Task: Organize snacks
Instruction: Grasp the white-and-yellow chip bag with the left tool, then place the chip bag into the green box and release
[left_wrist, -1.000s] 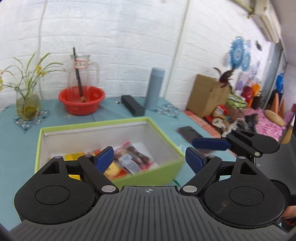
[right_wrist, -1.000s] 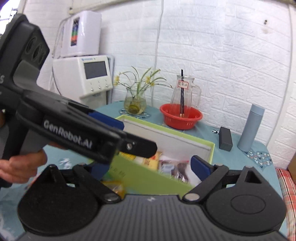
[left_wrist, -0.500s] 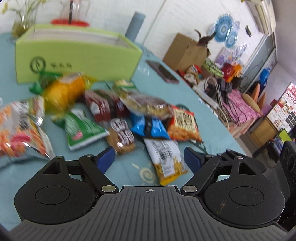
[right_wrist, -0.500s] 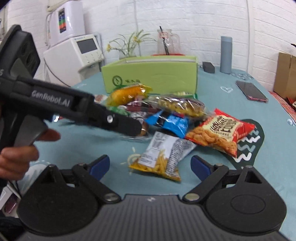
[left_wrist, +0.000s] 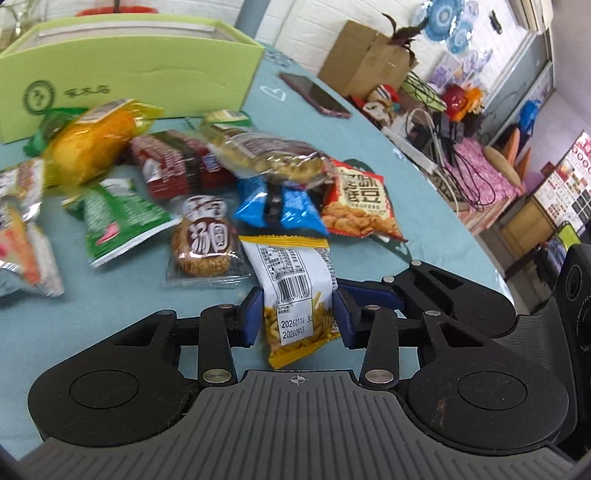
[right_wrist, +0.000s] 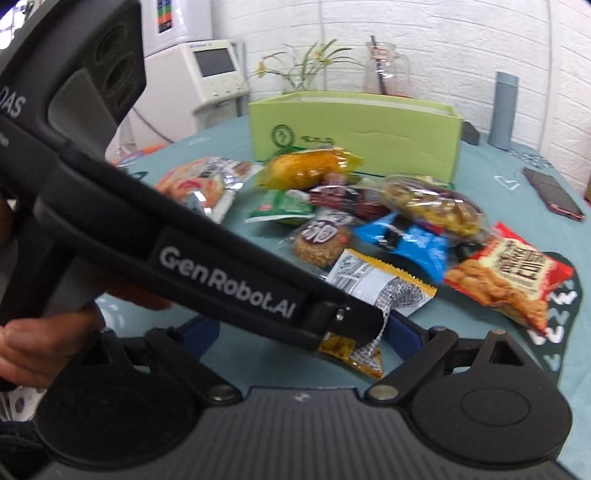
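Several snack packets lie in a pile on the teal table in front of a light green box (left_wrist: 129, 70). My left gripper (left_wrist: 298, 315) is shut on the near end of a yellow-and-white chip packet (left_wrist: 295, 295), which also shows in the right wrist view (right_wrist: 376, 284). Beyond it lie a round cracker packet (left_wrist: 205, 240), a blue packet (left_wrist: 277, 206), a red bean packet (left_wrist: 360, 205) and a green packet (left_wrist: 118, 218). My right gripper (right_wrist: 303, 332) is open and empty just behind the left gripper's body (right_wrist: 221, 273), which crosses its view.
A dark phone (left_wrist: 314, 94) lies right of the box. A cardboard box (left_wrist: 365, 59) and cluttered items sit beyond the table's right edge. A grey bottle (right_wrist: 502, 110), glass jug (right_wrist: 384, 70) and flower vase (right_wrist: 299, 77) stand behind the green box.
Both grippers swung down from over the green box to the snack pile. My left gripper moved forward onto the chip packet and closed on it. The right gripper stayed open.
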